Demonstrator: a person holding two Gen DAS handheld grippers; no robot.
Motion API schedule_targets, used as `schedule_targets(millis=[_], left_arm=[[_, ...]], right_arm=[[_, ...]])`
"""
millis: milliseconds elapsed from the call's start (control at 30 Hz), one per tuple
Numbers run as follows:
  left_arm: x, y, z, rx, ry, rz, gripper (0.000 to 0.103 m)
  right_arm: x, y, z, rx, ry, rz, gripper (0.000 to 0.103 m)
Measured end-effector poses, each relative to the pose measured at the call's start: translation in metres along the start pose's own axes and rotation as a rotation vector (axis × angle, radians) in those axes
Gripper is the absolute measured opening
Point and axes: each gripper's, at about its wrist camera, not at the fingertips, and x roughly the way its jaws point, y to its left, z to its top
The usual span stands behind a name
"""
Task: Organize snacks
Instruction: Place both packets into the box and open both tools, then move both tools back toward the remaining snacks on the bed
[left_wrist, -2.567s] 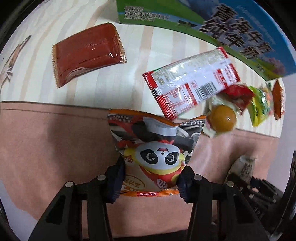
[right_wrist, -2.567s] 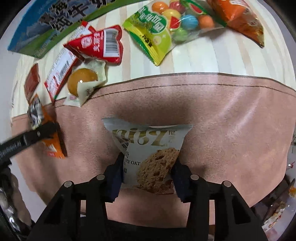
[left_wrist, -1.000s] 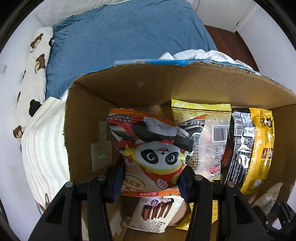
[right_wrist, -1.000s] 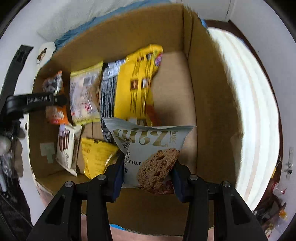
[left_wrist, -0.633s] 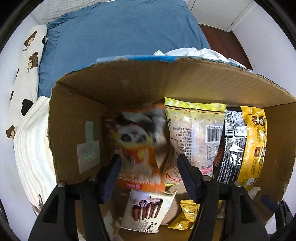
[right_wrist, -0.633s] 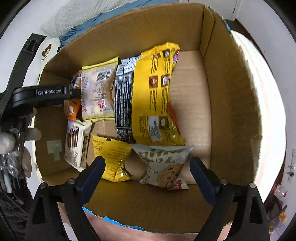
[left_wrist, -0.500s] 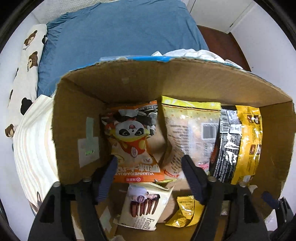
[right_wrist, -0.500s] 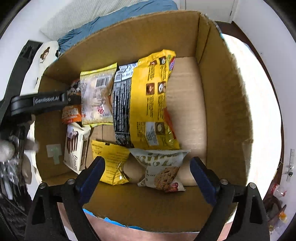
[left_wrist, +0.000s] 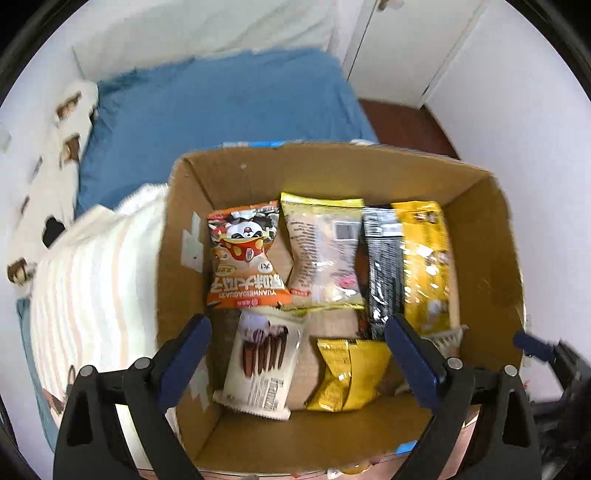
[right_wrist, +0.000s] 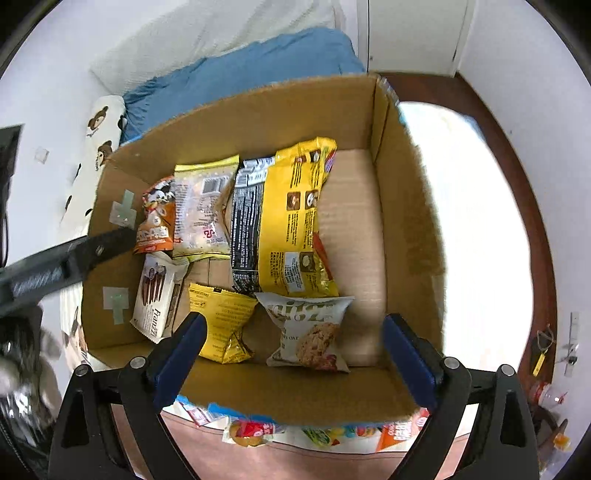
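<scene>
- Left claw (left_wrist: 297, 339) and right claw (right_wrist: 291, 339) both spread, empty, above cardboard box (right_wrist: 410, 229).
- Panda packet (left_wrist: 243, 254) and oat cookie packet (right_wrist: 310, 332) lay flat inside, filling gaps.

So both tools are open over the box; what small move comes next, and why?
Probably draw both back toward the loose snacks visible just beyond the cardboard box's near wall. The left tool and right tool are open and empty, and the panda packet and oat cookie packet lie inside.
</scene>
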Motion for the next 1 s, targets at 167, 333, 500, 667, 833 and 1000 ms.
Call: schedule_targets(millis=[167, 333, 500, 667, 833, 1000], left_arm=[[-0.042, -0.011, -0.041, 0.029, -0.118, 0.03, 0.097], [-0.074, -0.017, -0.07, 0.03, -0.195, 0.048, 0.097], [-0.103, -0.021, -0.096, 0.022, -0.242, 0.027, 0.097], [-0.123, -0.021, -0.119, 0.005, -0.272, 0.016, 0.097], [-0.124, -0.017, -0.148, -0.017, -0.276, 0.045, 0.097], [-0.09, -0.011, -0.173, -0.017, -0.204, 0.096, 0.096]], right_arm=[[-0.034, 0.0, -0.02, -0.015, -0.084, -0.002, 0.098], [-0.063, 0.005, -0.041, -0.029, -0.14, 0.013, 0.098], [-0.094, 0.014, -0.068, -0.055, -0.208, 0.021, 0.098], [-0.108, 0.015, -0.089, -0.04, -0.227, 0.062, 0.098], [-0.107, 0.006, -0.115, 0.001, -0.211, 0.104, 0.098], [-0.074, -0.018, -0.145, 0.13, -0.122, 0.189, 0.098]])
